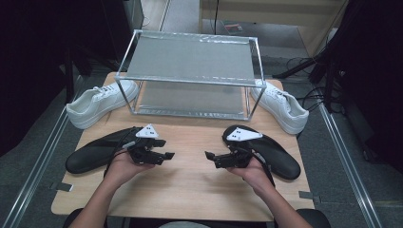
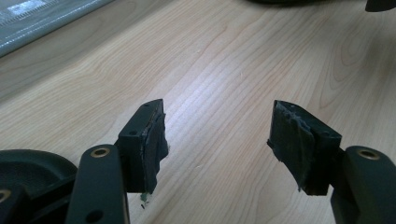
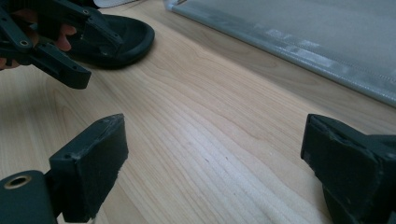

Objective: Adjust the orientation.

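Observation:
My left gripper hovers over the wooden table, its jaws wide apart with nothing between them; in its own view the left gripper has only bare wood between its pads. My right gripper faces it from the right, open and empty, and the right gripper also frames bare table. A black shoe lies behind my left hand and another black shoe lies behind my right hand. White sneakers sit at either side of the rack.
A metal two-shelf rack stands at the back centre of the table, its lower shelf close beyond my right gripper. The left gripper and the left black shoe appear in the right gripper view. Cables and stands lie on the floor at right.

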Demonstrator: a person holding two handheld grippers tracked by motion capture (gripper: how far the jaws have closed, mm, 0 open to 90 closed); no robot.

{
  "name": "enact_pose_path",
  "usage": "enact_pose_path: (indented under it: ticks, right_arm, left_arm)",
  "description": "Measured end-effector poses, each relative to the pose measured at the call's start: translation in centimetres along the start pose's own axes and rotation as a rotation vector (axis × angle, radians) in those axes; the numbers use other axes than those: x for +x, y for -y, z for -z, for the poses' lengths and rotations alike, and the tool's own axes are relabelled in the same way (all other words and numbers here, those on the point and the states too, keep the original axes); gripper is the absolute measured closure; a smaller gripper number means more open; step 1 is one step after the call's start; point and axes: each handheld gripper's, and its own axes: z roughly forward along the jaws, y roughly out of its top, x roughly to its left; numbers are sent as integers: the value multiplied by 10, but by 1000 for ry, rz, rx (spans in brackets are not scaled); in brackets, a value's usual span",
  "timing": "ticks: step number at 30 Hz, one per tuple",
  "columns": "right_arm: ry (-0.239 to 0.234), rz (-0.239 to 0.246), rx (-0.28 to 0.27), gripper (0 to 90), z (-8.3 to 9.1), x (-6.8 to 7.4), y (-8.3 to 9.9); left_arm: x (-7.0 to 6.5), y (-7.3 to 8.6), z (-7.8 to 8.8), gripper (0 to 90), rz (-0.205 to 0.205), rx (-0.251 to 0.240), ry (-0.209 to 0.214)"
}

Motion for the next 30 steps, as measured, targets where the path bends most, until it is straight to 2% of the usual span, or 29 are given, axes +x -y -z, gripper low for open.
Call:
enact_pose_path:
  ticks: [2, 4, 6, 8, 11, 12, 13, 15, 18, 21, 23, 24, 30]
  right_arm:
    - [-16, -2, 1, 81, 2, -2, 0]
    - [-53, 7, -8, 100, 4, -4, -1]
    - [-16, 38, -11, 138, 5, -4, -2]
    - [-23, 47, 4, 160, 5, -4, -1]
    - [-5, 69, 13, 198, 5, -3, -1]
    - [-2, 85, 16, 259, 5, -2, 0]
    - [-8, 102, 24, 282, 6, -2, 0]
    - [15, 130, 30, 299, 6, 0, 0]
    - [-3, 123, 15, 361, 6, 0, 0]
    - [-2, 120, 13, 384, 7, 0, 0]
    - [3, 128, 10, 391, 7, -1, 0]
    - [3, 151, 12, 423, 8, -1, 1]
    - [-40, 196, 75, 434, 2, 2, 3]
  left_arm:
    - [1, 0, -1, 365, 4, 4, -2]
    - [2, 1, -1, 364, 8, 12, -2]
    - [4, 1, -1, 344, 16, 20, -10]
    - [4, 0, -1, 339, 19, 22, -12]
    - [5, 1, -1, 338, 18, 22, -18]
    - [6, 1, 0, 338, 21, 24, -20]
    - [6, 1, 0, 339, 22, 25, -21]
    - [6, 1, 1, 339, 16, 26, -24]
    - [6, 2, 4, 380, 4, 29, -6]
    - [7, 1, 6, 380, -10, 67, -12]
    - [7, 1, 7, 373, -10, 72, -14]
    - [7, 1, 8, 350, -10, 72, -16]
    - [12, 5, 21, 337, 17, 64, -23]
